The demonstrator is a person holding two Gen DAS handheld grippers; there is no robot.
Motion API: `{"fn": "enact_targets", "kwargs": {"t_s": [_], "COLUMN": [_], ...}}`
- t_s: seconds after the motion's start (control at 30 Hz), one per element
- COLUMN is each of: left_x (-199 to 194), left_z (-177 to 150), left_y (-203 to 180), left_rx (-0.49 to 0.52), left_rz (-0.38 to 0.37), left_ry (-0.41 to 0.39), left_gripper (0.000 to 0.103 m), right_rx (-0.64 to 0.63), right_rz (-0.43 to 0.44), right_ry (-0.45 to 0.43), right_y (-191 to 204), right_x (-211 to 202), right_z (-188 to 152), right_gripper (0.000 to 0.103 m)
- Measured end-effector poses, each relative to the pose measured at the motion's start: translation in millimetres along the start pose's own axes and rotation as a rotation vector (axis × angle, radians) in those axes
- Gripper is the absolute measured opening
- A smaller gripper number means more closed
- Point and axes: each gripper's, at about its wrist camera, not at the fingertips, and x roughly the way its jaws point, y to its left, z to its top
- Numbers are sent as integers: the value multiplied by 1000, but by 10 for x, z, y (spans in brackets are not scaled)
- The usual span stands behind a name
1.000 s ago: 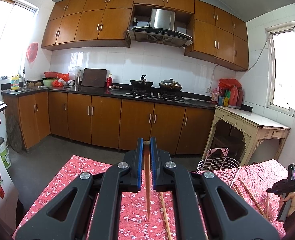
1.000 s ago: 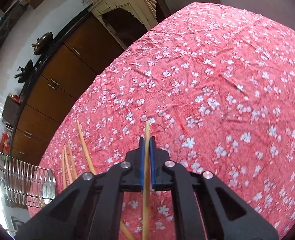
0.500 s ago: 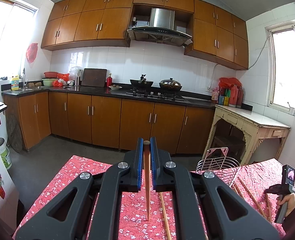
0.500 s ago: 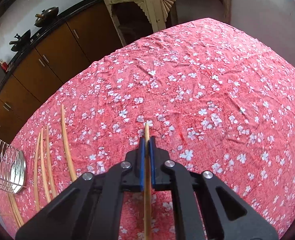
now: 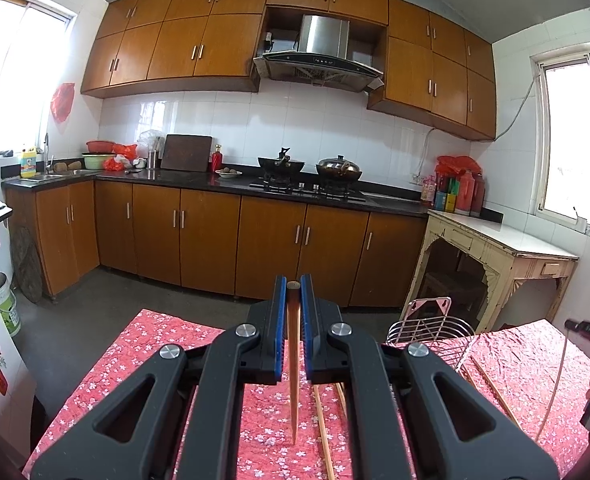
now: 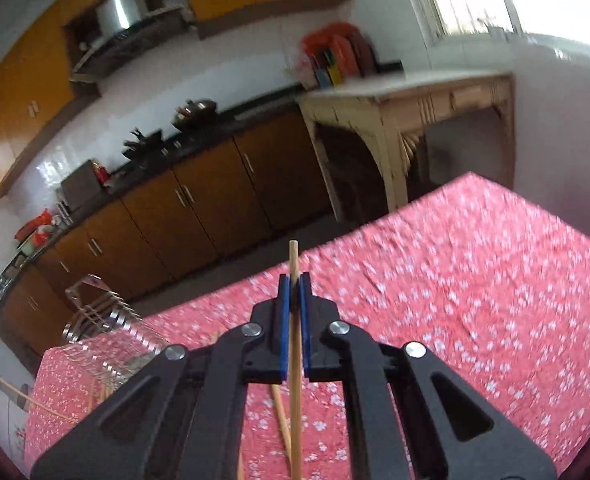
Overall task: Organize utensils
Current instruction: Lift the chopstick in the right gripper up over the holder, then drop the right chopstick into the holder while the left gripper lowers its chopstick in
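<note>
Over the table with the red flowered cloth (image 5: 163, 344), each gripper holds one chopstick. The left gripper (image 5: 293, 300) has its blue jaws pressed on a dark brown chopstick (image 5: 293, 364). The thick end sits at the jaw tips, and the thin end points down at 6 o'clock, toward the cloth. I cannot tell if the tip touches the cloth.

The right gripper (image 6: 293, 294) pinches a pale wooden chopstick (image 6: 294, 392). A short bit of it sticks out past the jaw tips, toward 12 o'clock. This view is blurry and tilted, so the hand looks like it is swinging.

A wire rack (image 5: 431, 332) stands on the table, at about 2 o'clock from the left gripper. In the right view the rack (image 6: 103, 320) is at 9 o'clock. More loose chopsticks (image 5: 321, 424) lie flat on the cloth just beside the held brown one, and some lie near the rack.

I think the step now is carrying: both sticks are picked up, and they are not put away yet. The rack looks like the place for them. Next, each hand needs to bring its stick over the rack, tip it so the thin end goes down, and only then let the jaws spread. The sticks are thin and smooth, so they could slip or turn in the jaws.
</note>
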Motion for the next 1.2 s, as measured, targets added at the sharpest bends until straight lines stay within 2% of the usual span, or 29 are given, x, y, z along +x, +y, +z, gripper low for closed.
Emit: {"fn": "enact_targets", "kwargs": {"t_s": [0.2, 0.43, 0.67, 0.97, 1.2], "left_x": [-49, -78, -104, -154, -110], "left_z": [47, 102, 169, 536, 937], "left_y": [-61, -119, -182, -365, -647], "left_rx": [9, 16, 30, 41, 51], "left_rz": [-6, -11, -22, -61, -102], "left_ry": [-12, -25, -41, -95, -151], "left_gripper": [7, 7, 7, 7, 7], "right_rx": [-54, -96, -125, -159, -176], "right_rz": [66, 160, 235, 317, 312], "right_ry": [-90, -140, -170, -296, -433], "right_y": [256, 539, 842, 1382, 1786], "right_x": [-326, -637, -775, -1053, -1055], "right_z": [92, 142, 188, 502, 793], "right_gripper": [6, 6, 6, 6, 6]}}
